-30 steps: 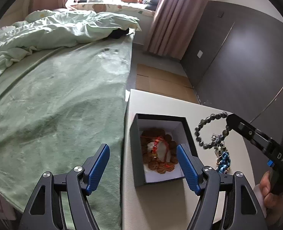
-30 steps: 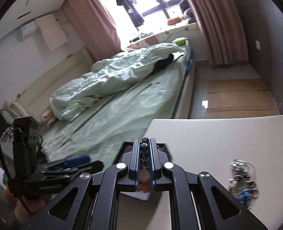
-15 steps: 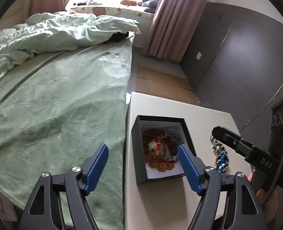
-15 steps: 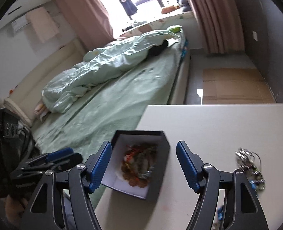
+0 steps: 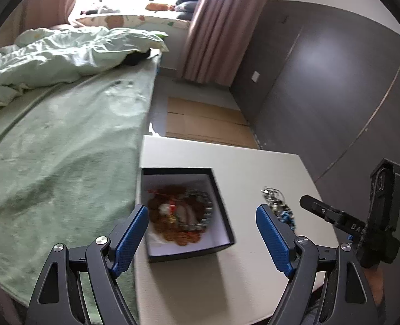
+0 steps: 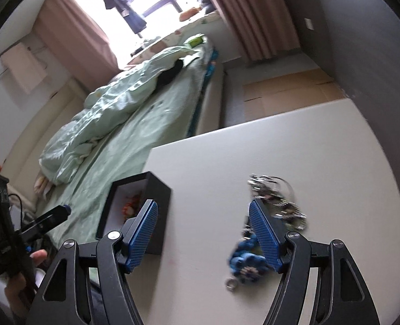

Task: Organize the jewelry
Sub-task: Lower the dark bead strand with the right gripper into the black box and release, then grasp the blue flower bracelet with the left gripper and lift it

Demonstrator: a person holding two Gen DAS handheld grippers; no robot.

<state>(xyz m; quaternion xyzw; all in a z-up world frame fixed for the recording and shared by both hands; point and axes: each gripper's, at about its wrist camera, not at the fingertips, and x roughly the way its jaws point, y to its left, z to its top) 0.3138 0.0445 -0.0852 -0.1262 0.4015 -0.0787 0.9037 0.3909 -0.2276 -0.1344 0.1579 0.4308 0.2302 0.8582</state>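
Now that the right gripper (image 6: 202, 230) has just opened and holds nothing, the dark bead bracelet (image 5: 200, 208) it carried a second ago lies inside the black box (image 5: 221, 214). Left gripper (image 5: 202, 241) also stands wide, empty. Remaining jewelry pile (image 6: 270, 216) waits beside the box on the table (image 6: 308, 149), likely next.

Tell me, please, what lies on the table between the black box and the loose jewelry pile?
Only bare table lies between the black box and the jewelry pile, in the left wrist view.

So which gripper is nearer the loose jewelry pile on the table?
Right. The right gripper hangs open just over the loose jewelry pile, one finger across it. The left gripper is open around the black box, beside the pile.
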